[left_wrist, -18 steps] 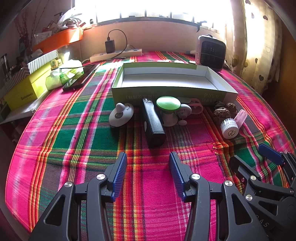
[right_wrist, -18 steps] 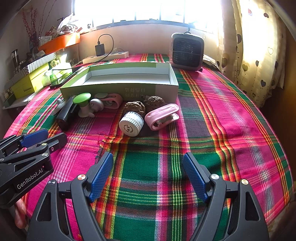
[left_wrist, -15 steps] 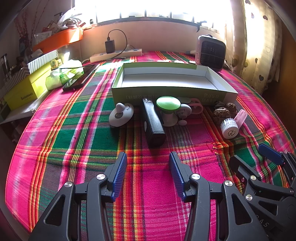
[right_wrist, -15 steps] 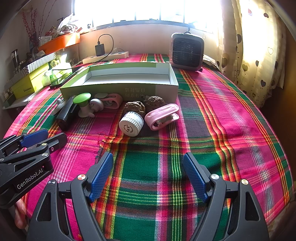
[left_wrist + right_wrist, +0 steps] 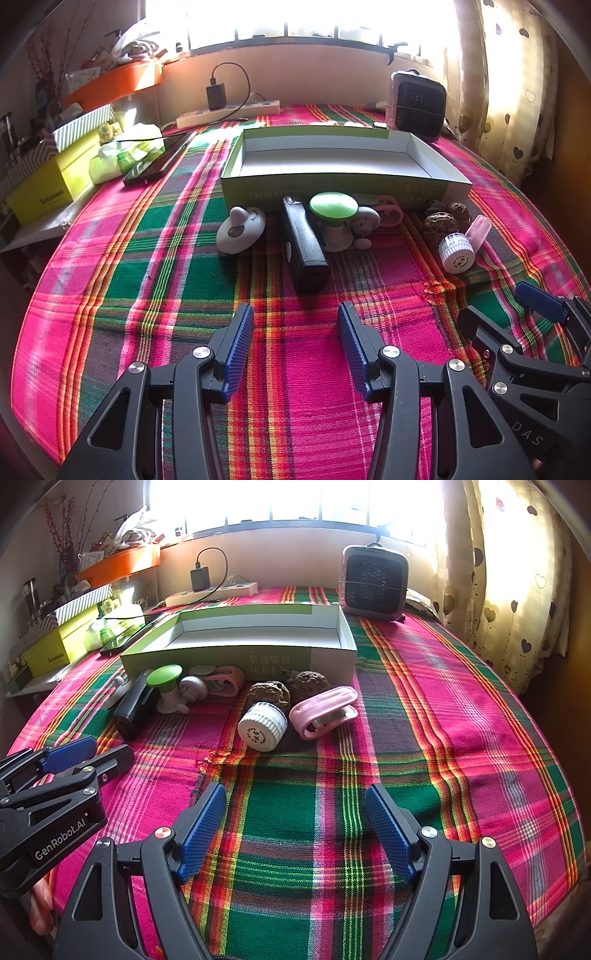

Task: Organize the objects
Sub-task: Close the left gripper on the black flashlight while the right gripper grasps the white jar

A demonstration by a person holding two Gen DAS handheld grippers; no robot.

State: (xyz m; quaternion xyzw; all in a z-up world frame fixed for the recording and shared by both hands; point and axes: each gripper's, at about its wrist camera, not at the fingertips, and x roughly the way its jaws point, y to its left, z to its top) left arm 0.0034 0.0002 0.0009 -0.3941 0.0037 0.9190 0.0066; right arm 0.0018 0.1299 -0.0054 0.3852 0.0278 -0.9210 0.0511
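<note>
Both your left gripper (image 5: 295,347) and right gripper (image 5: 295,829) hang apart, gripping nothing. Nothing lies in the shallow green cardboard box (image 5: 341,181) yet; the black rectangular device (image 5: 304,247), white ribbed cap (image 5: 263,726) and pink clip (image 5: 325,712) wait just before it.

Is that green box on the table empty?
Empty: the green box shows only bare white floor; the small things lie outside, along its front wall.

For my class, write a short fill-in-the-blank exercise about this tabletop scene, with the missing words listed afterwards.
1. The shallow green box holds ____ objects.
2. The white ribbed cap lies beside a ____ clip.
3. Both the left gripper and the right gripper have their jaws ____.
4. The black rectangular device lies ____ the box, on the plaid cloth.

Missing words: no; pink; open; outside
</note>
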